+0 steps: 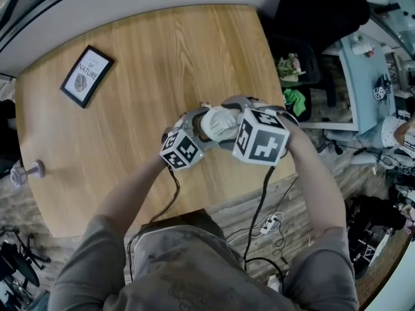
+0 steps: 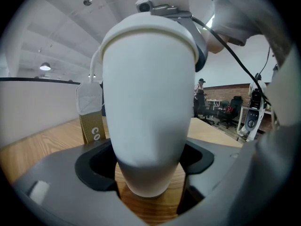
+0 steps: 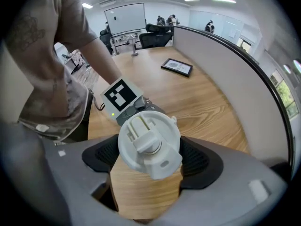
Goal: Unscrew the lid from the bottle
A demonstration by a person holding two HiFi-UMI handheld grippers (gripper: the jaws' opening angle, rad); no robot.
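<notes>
A white bottle (image 2: 148,102) stands upright on the wooden table (image 1: 162,57), near its front edge. My left gripper (image 2: 149,173) comes in from the side, and both its pads press on the bottle's lower body. The white lid (image 3: 149,145) has a flip spout on top. Seen from above, it sits between the pads of my right gripper (image 3: 149,157), which touch its rim on both sides. In the head view both grippers meet around the bottle (image 1: 215,124), the left gripper (image 1: 198,135) on its left and the right gripper (image 1: 233,118) over it.
A framed picture (image 1: 87,75) lies at the table's far left. A small pale object (image 1: 26,172) sits at the left edge. A brown and white tag (image 2: 91,112) hangs beside the bottle. A black chair (image 1: 318,18) and cluttered desks stand to the right.
</notes>
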